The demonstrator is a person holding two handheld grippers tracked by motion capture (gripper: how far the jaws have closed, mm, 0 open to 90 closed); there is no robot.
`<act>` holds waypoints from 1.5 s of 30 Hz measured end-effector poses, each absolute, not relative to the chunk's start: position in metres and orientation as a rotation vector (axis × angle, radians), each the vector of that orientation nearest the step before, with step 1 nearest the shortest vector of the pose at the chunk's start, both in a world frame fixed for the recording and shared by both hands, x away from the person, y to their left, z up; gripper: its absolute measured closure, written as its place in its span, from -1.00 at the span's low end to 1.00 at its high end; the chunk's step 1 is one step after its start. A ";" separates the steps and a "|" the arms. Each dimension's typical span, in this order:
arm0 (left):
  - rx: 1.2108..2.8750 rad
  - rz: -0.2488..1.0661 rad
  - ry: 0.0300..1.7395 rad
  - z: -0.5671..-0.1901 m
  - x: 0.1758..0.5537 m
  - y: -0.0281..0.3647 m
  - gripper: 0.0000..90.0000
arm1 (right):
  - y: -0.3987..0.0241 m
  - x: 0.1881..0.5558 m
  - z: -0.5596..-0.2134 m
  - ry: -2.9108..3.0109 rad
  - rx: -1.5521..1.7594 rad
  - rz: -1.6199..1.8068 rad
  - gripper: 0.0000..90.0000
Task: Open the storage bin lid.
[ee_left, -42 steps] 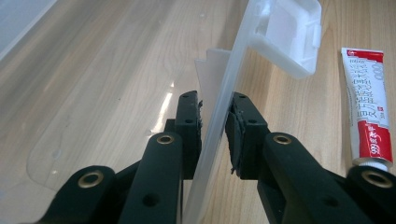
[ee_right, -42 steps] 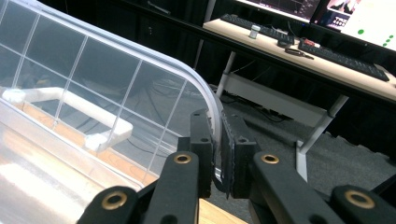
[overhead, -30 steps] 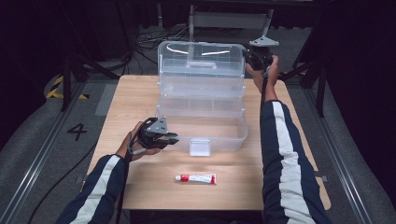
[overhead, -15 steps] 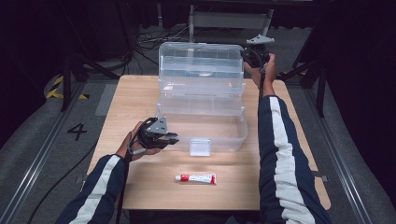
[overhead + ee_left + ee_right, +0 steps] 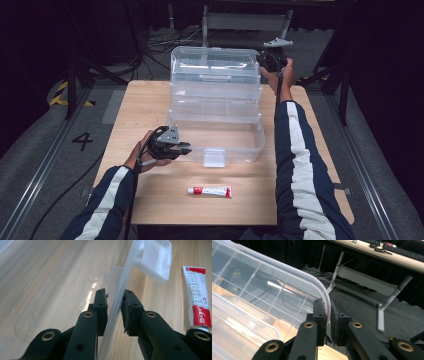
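Since the earlier frames, the open lid (image 5: 216, 64) of the clear plastic storage box (image 5: 217, 135) has been drawn slightly toward the person by the right gripper (image 5: 272, 56), which has shifted a little with it; the left gripper (image 5: 186, 148) and the toothpaste tube (image 5: 210, 191) are seen where they were.

In the right gripper view, the lid's rounded rim (image 5: 325, 302) is pinched between nearly closed jaws, so the lid is judged to be swung down on its hinge for closing. In the left gripper view, the jaws are narrowed onto the box's thin front wall (image 5: 117, 300), just beside the latch tab (image 5: 155, 258); this grip is judged to be there to keep the light box from sliding or tipping while the lid is moved. The box is set in the middle of the wooden table (image 5: 140, 105), its base toward the person and its lid raised at the far side.

The red-and-white toothpaste tube is left on the table in front of the box, outside it and apart from the wall. If the tube is meant to go inside, the closing lid would be in its way. A grey-framed desk (image 5: 367, 272) and floor cables (image 5: 160, 42) are seen beyond the table.
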State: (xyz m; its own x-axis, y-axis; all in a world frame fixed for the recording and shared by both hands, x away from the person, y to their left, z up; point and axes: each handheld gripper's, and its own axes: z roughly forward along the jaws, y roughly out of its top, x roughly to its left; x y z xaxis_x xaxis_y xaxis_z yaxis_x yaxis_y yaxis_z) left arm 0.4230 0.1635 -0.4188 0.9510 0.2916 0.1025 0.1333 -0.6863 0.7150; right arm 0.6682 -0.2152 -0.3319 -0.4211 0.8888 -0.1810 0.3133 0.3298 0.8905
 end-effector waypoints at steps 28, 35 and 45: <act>2.316 0.260 0.309 -0.421 0.425 0.164 0.69 | -0.229 0.673 -0.344 1.938 1.136 1.064 0.98; 2.315 0.265 0.313 -0.421 0.425 0.164 0.69 | -0.230 0.668 -0.342 1.942 1.123 1.069 0.94; 2.310 0.261 0.301 -0.422 0.425 0.165 0.69 | -0.223 0.650 -0.338 1.966 1.074 1.100 0.95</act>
